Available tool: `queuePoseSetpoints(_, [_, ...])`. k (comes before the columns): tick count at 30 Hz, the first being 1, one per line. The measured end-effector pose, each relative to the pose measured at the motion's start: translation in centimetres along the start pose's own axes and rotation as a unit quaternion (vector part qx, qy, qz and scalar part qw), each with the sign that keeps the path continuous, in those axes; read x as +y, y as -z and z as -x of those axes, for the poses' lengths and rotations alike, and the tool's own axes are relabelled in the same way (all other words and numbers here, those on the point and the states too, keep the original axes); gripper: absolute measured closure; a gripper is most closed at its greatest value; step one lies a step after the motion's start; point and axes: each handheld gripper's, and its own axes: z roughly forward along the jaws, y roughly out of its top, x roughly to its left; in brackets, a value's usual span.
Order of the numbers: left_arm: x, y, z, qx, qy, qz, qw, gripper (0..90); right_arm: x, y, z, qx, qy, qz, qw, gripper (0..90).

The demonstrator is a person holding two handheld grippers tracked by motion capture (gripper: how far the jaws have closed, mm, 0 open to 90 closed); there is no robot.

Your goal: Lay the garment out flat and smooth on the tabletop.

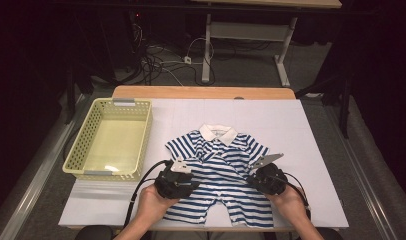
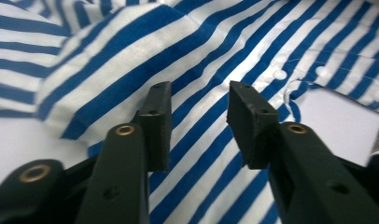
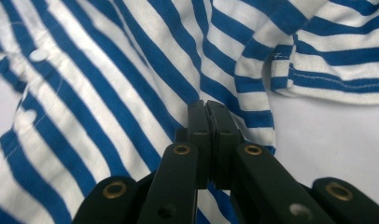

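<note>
A blue-and-white striped baby romper (image 1: 218, 167) with a white collar lies flat on the white table cover (image 1: 301, 130). My left gripper (image 1: 182, 174) hovers over the romper's left side. In the left gripper view it (image 2: 199, 100) stands open, with striped cloth (image 2: 225, 46) below the jaws and nothing between them. My right gripper (image 1: 260, 174) is at the romper's right side. In the right gripper view it (image 3: 207, 108) is shut, its tips down at the cloth (image 3: 108, 93) near a side hem. Whether a fold is pinched I cannot tell.
An empty yellow plastic basket (image 1: 141, 135) stands on the table's left part. White snap buttons (image 2: 280, 74) line the romper's crotch opening. Bare white cover lies right of the romper and behind its collar. Cables and desk legs are on the floor beyond the table.
</note>
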Motion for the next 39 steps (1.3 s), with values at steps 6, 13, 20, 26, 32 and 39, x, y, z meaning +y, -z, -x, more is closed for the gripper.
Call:
queuePoseSetpoints(6, [0.4,-2.0,0.3,-0.007,-0.017,-0.031,0.9993,55.9,-1.0,0.8,0.0,-0.004,-0.013,0.002,0.9999,89.3])
queuePoseSetpoints(13, [0.3,-2.4,0.7,-0.006,-0.039,-0.038,0.9985,77.2,-1.3,1.1,1.3,-0.011,-0.058,0.04,0.9975,78.9])
queuePoseSetpoints(20, [0.1,-1.9,1.0,-0.025,-0.036,-0.054,0.9976,87.0,-0.1,0.4,1.7,-0.02,-0.062,0.058,0.9962,72.8])
queuePoseSetpoints(26, [-0.7,-0.9,2.0,-0.047,-0.029,-0.056,0.9969,87.1,0.8,-0.7,2.2,-0.02,-0.043,0.036,0.9982,88.3])
queuePoseSetpoints(32, [-1.6,-0.1,2.9,-0.06,-0.028,-0.057,0.9962,86.8,0.9,-0.3,3.9,-0.033,-0.058,0.043,0.9968,89.1])
queuePoseSetpoints(39, [-1.4,0.8,2.2,-0.039,-0.02,-0.018,0.9989,74.7,0.9,-0.5,3.8,-0.045,-0.059,0.037,0.9966,83.2])
